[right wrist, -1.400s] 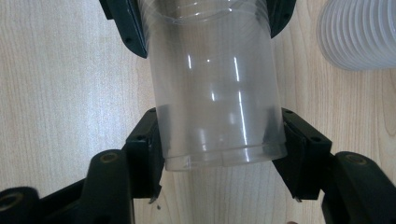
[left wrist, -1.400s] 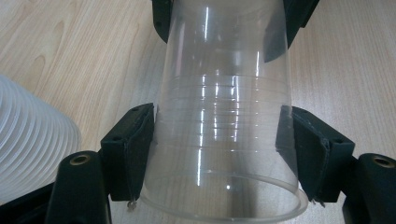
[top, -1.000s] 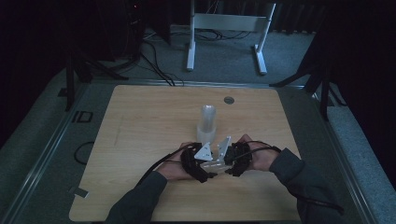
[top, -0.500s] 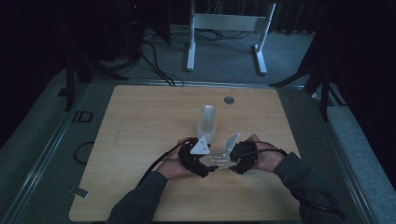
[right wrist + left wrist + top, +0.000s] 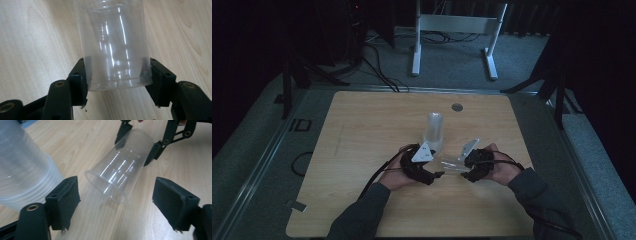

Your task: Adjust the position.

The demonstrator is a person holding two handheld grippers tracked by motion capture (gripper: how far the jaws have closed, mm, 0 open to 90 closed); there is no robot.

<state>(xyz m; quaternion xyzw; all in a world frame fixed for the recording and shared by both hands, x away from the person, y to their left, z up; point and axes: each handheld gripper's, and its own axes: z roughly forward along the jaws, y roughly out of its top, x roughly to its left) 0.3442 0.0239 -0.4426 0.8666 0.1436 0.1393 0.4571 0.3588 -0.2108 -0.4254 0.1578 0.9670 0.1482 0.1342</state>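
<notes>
Near the bench's (image 5: 362, 120) front edge, the right gripper (image 5: 116, 85) pinches a clear cup (image 5: 120, 176) lying sideways, mouth toward the left gripper's (image 5: 116, 202) spread jaws.

Wooden table (image 5: 362, 150) under cup stack (image 5: 433, 131)

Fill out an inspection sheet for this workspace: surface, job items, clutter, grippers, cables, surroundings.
Surface: wooden table, bare except as listed.
Job's things: stack of clear cups upright mid-table; single clear cup held tilted above the table.
Clutter: small round grey disc near the far edge.
Grippers: right gripper clamped on the single cup; left gripper open, jaws either side of its far end without touching.
Cables: black cable trailing from the left gripper.
Surroundings: dark room, white metal frame behind, floor cables.
</notes>
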